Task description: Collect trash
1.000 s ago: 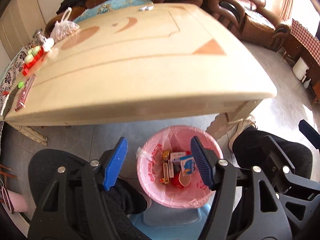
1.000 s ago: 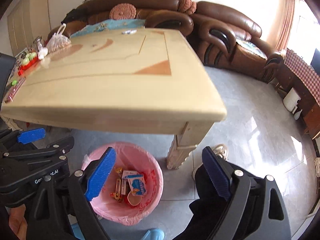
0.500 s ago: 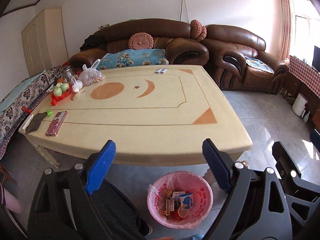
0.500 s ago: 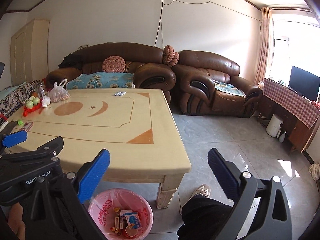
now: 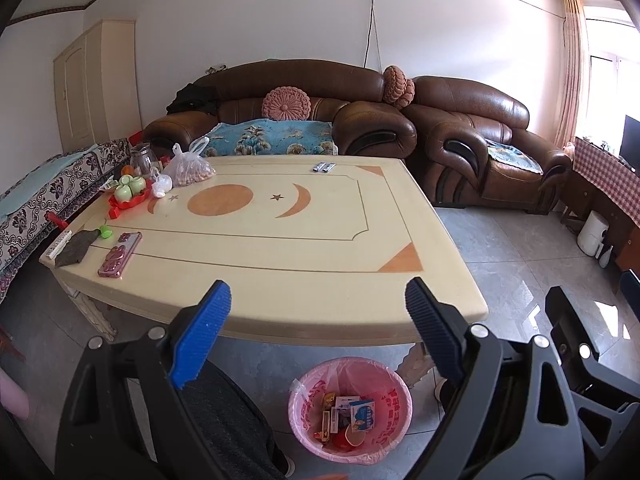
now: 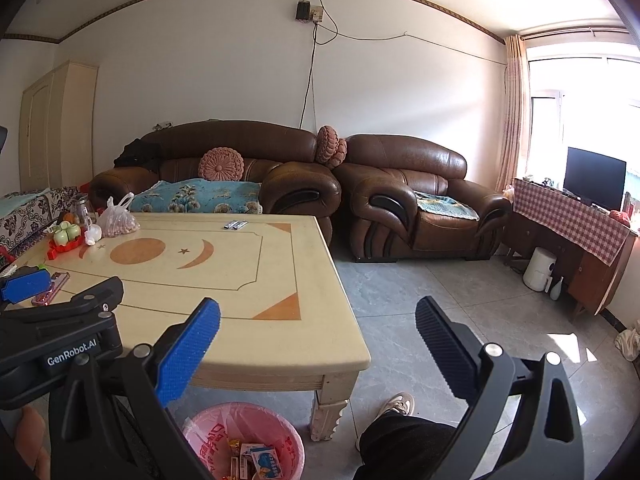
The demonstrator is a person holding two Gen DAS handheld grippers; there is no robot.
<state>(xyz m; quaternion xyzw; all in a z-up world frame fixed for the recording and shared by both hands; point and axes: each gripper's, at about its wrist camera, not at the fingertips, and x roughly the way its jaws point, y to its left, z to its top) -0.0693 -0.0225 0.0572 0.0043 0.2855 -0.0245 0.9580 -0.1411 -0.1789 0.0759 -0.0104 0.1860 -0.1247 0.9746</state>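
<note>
Picking the wrong thing is your main risk: what's left on the surface (image 5: 280, 280) mostly looks like keepers — pink phone (image 5: 120, 259), red tray of green cups (image 5: 130, 196), bag of nuts (image 5: 188, 168), glass jar (image 5: 141, 159).

Likeliest trash, as I judge it: the two small silver wrappers (image 5: 323, 167) at the far edge, upper centre in the left view. They're thin and flat, so the fingers could slide over them or push them off the edge.

Left gripper (image 5: 318, 308) has just been opening: fingers wide, nothing between. Right gripper (image 6: 318, 328) too, wide and empty.

Wrappers are well apart from both grippers, across the whole surface. Pink-lined trash bin (image 5: 394, 390) sits on the floor below the near edge, bottom centre, under the left fingers, already holding cartons and a cup.
</note>
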